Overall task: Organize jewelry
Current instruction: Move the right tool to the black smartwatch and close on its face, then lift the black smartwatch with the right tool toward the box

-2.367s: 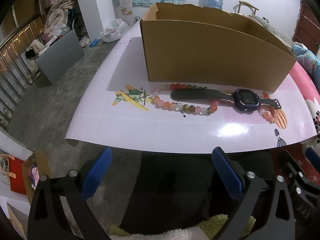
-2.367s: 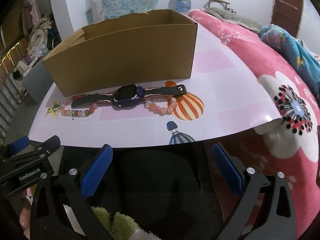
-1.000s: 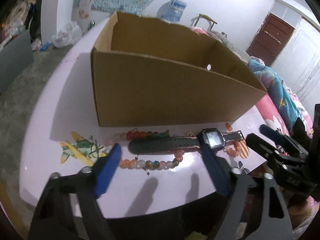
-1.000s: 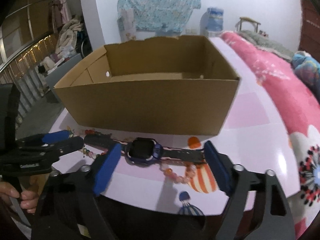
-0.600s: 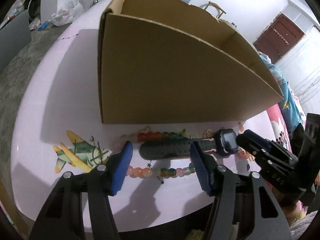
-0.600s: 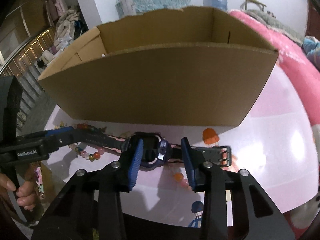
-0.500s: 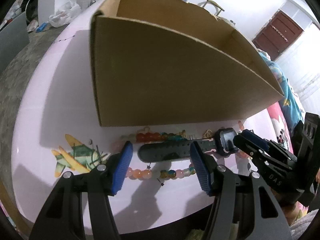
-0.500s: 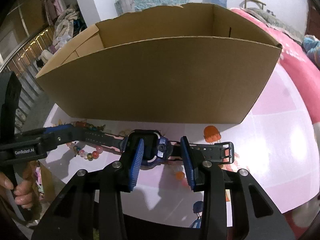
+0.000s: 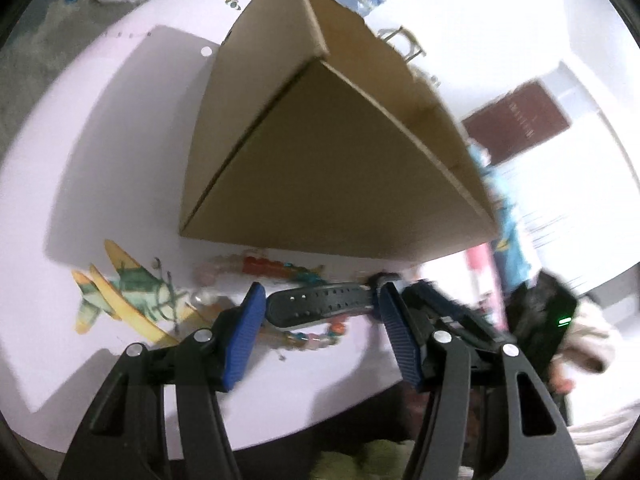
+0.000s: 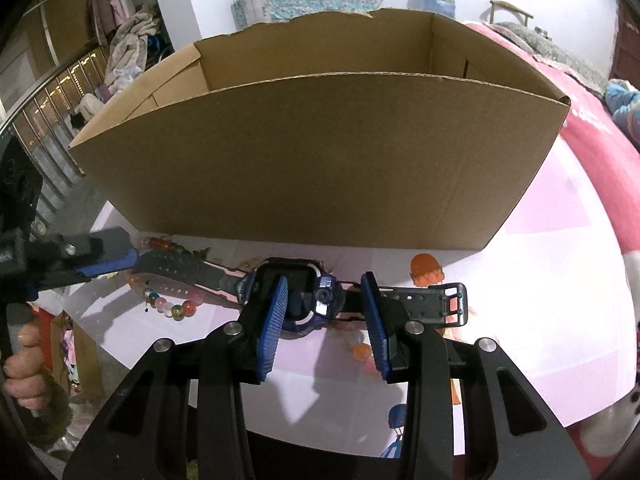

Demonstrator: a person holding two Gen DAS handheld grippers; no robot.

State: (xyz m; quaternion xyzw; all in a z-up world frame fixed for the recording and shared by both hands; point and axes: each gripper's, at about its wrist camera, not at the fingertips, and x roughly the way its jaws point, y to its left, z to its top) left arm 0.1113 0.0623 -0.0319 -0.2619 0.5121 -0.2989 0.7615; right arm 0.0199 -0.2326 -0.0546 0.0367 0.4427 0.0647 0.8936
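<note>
Pick-up stage of the jewelry sorting. The dark blue smartwatch with its black perforated strap [image 10: 304, 296] lies flat on the glossy pink tabletop [image 10: 560, 248], just in front of the open brown cardboard box [image 10: 320, 152]. The right gripper [image 10: 324, 312] has just been closing — its jaws now stand partly open around the watch case, one pad over the case's left part, the other beside its buckle side; whether the pads press on it cannot be told. The left gripper [image 9: 320, 312], its jaws having just narrowed to about half open, brackets the free end of the strap, pads near the strap ends but seemingly not touching; this view is blurred. A string of multicoloured glass beads [image 10: 172, 304] lies partly under the strap, and a second string of pale orange beads [image 10: 358, 350] shows below the case, so either could be dragged along.

Judged next move: finish the closure on the case, lift the watch clear of the beads, carry it over the near wall of the box — and release inside.
</note>
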